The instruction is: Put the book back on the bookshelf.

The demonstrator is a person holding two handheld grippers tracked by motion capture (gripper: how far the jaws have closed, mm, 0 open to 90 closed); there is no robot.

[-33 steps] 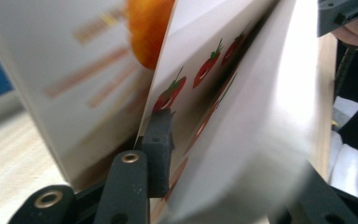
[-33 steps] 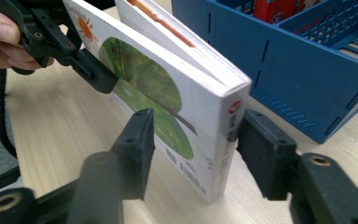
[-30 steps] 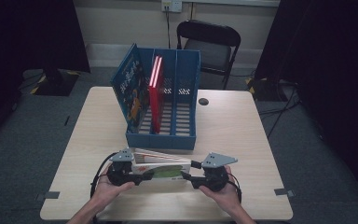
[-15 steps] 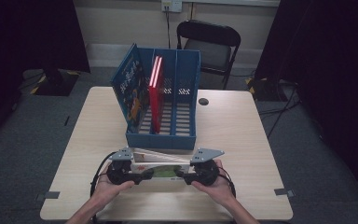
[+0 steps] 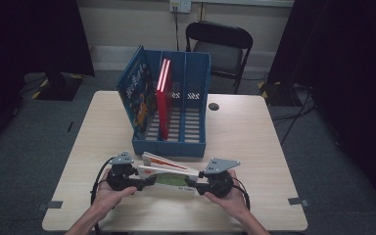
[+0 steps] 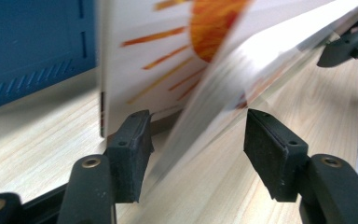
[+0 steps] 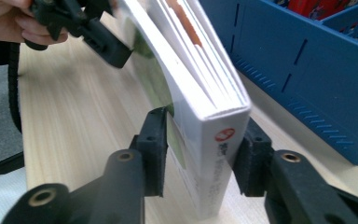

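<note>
A thin picture book (image 5: 169, 175) stands on its edge near the table's front, its pages fanned apart, with a gripper at each end. My left gripper (image 5: 146, 181) is open and its jaws have just been opening. In the left gripper view the book (image 6: 168, 56) has its cover beside the left pad (image 6: 131, 149), and blurred loose pages hang between the jaws of my left gripper (image 6: 196, 154). My right gripper (image 5: 193, 184) has just been closing. In the right gripper view my right gripper (image 7: 203, 158) is shut on the book's spine end (image 7: 214, 163), a pad pressing each side.
A blue three-slot file rack (image 5: 196, 88) stands behind the book, its front wall close to both grippers. A blue book (image 5: 137, 93) leans in its left slot and a red book (image 5: 164, 90) stands upright beside it. A black folding chair (image 5: 220, 46) is beyond the table.
The right hand has shifted slightly inward along the book's end. The book stays between the two grippers at the table's front, and the left hand has hardly moved.
</note>
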